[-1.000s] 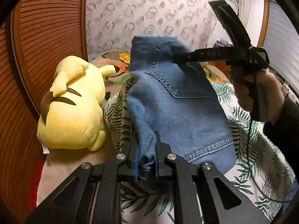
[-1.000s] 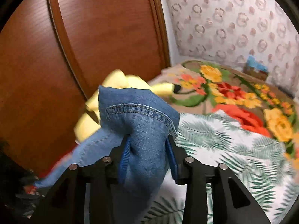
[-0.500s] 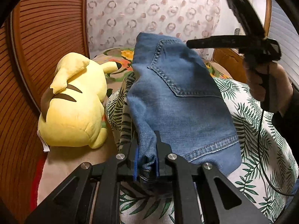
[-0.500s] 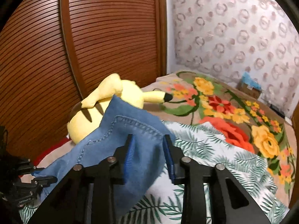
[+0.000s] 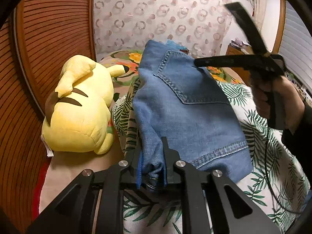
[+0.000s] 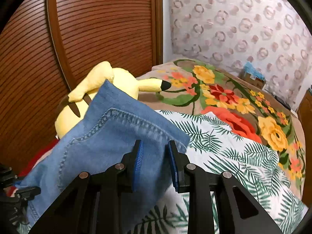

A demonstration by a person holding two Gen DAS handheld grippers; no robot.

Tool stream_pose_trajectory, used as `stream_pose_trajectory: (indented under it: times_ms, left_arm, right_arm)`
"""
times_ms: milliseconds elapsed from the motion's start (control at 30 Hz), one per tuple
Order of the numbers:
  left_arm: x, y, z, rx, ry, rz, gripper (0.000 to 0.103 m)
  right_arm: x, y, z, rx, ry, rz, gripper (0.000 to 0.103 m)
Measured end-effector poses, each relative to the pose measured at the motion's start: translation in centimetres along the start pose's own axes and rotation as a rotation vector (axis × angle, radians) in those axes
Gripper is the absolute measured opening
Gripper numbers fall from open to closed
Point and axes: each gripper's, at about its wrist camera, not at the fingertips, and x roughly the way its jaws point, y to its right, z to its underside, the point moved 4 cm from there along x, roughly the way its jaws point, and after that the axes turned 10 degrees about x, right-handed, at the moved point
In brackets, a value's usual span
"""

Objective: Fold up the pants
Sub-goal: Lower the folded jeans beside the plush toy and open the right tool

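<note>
The blue denim pants [image 5: 187, 109] are folded and held up between both grippers above the bed. My left gripper [image 5: 151, 156] is shut on one bunched corner of the pants near the hem. My right gripper [image 6: 155, 152] is shut on the far edge of the pants [image 6: 109, 142], near a stitched back pocket. In the left wrist view the right gripper [image 5: 197, 63] reaches in from the right and pinches the upper edge of the cloth. The pants hang stretched and tilted between the two grips.
A yellow plush toy [image 5: 78, 109] lies on the bed to the left, next to a brown slatted wooden door [image 6: 87, 29]. A white leaf-print sheet [image 6: 234, 156] lies over a floral blanket [image 6: 224, 97]. A patterned wall [image 5: 165, 19] stands behind.
The right gripper has swung up and back, which stretched the pants flatter between the grips. The left gripper has kept its hold and place.
</note>
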Motion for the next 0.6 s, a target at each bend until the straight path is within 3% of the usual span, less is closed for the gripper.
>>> stream_pose_trajectory:
  times_ms: [200, 300, 433, 600]
  left_arm:
    - [-2.2, 0.7, -0.3, 0.019, 0.022, -0.059, 0.025]
    - [-3.5, 1.2, -0.4, 0.021, 0.039, -0.061, 0.029]
    - [-5.7, 2.6, -0.7, 0.029, 0.082, -0.05, 0.047]
    - [-8.3, 5.0, -1.3, 0.062, 0.127, -0.042, 0.051]
  right_arm:
    - [-5.6, -0.3, 3.3, 0.011, 0.063, -0.023, 0.027]
    - [-8.7, -0.6, 5.0, -0.01, 0.109, -0.019, 0.027]
    - [-13.1, -0.6, 7.6, -0.006, 0.154, -0.034, 0.027]
    - [-17.4, -0.5, 10.5, 0.002, 0.191, -0.033, 0.027]
